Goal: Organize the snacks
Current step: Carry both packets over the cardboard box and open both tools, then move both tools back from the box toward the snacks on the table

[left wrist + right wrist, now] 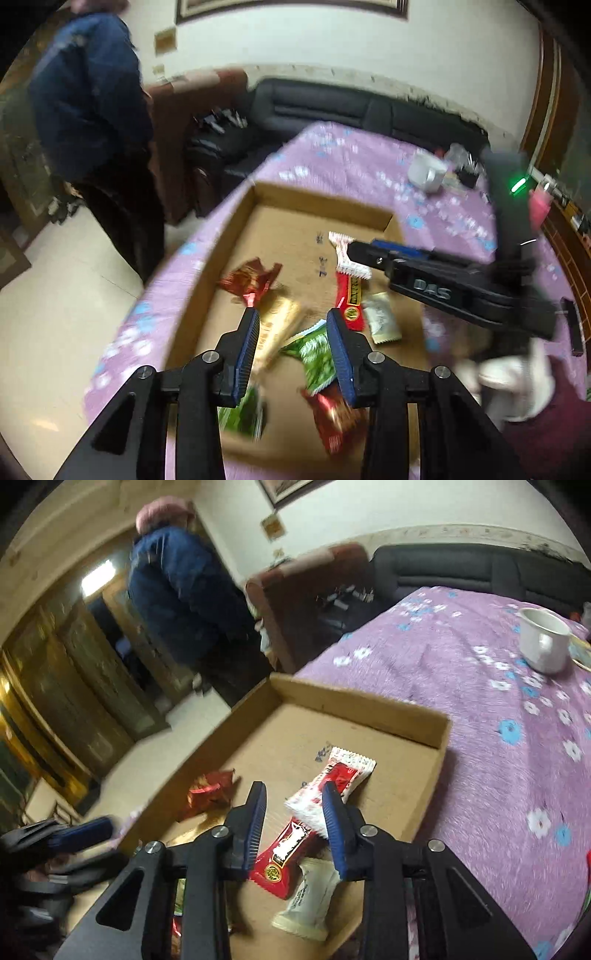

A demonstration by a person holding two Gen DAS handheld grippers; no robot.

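Plainly, much here is smeared by motion: the green packet (314,354) and the beige wrapper (275,328) in the left wrist view are blurred, and their print cannot be read. A second green packet (242,411) and a dark red packet (334,415) are partly hidden behind the left gripper's (291,317) fingers. In the right wrist view the lower end of the cream packet (308,901) is cut off by the gripper frame.

The left gripper stands wide apart above the cardboard tray (325,201), holding nothing; whether its fingers brush the packets beneath cannot be told. The right gripper (295,788) also gapes, its right finger (332,812) overlapping the white-and-red packet (332,779); contact is unclear. Below it lies the long red packet (284,853), with a crumpled red wrapper (210,792) to the left.

The tray rests on a purple flowered cloth (498,701), where a white mug (545,640) stands well apart. A person in a blue jacket (173,587) stands beyond the table.
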